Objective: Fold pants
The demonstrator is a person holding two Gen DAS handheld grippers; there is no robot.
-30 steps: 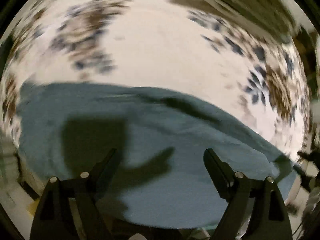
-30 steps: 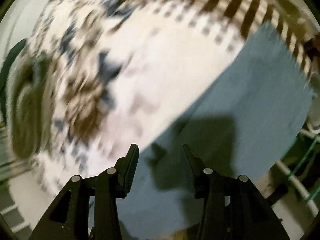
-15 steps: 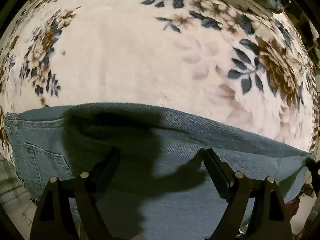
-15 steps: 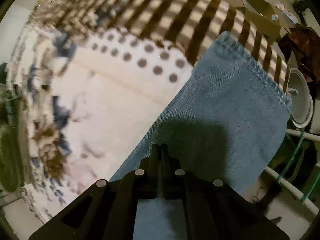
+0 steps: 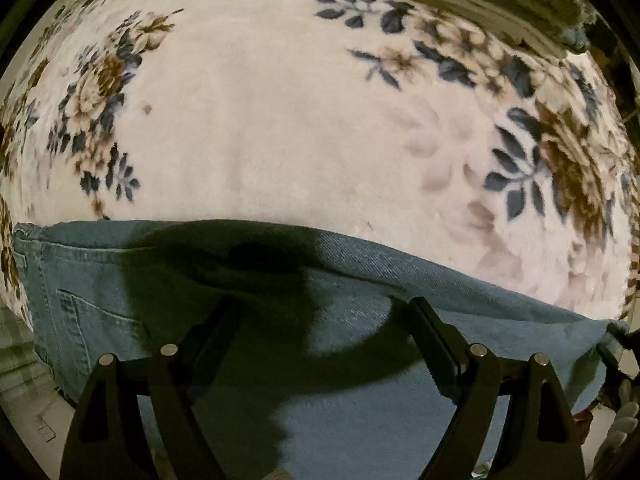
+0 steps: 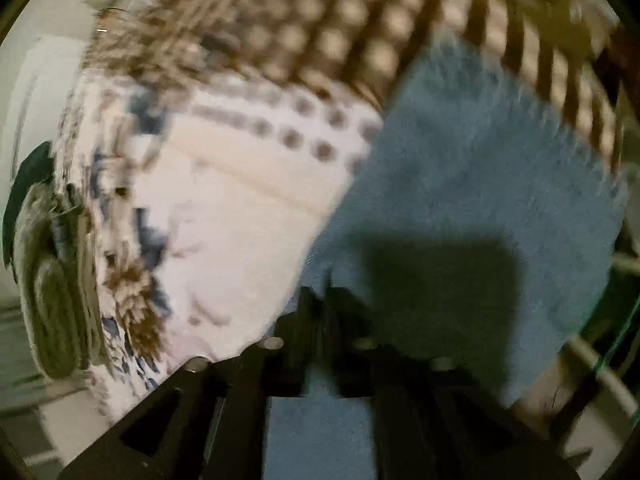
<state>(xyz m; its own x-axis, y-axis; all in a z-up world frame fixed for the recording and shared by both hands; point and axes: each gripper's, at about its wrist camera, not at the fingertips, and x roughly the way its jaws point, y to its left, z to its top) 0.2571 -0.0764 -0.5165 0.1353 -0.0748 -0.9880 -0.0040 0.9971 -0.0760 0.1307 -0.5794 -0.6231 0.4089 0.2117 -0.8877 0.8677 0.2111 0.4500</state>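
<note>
L wrist: jeans flat on floral blanket, long axis running 9 to 3, waist/pocket end at 9. L gripper jaws wide apart, hovering over the mid-leg, nothing held.

R wrist (blurry): R gripper jaws together, looks clamped on the denim edge; leg runs off to 1 toward the hem. R is nearer, so prob it leads the fold.
</note>
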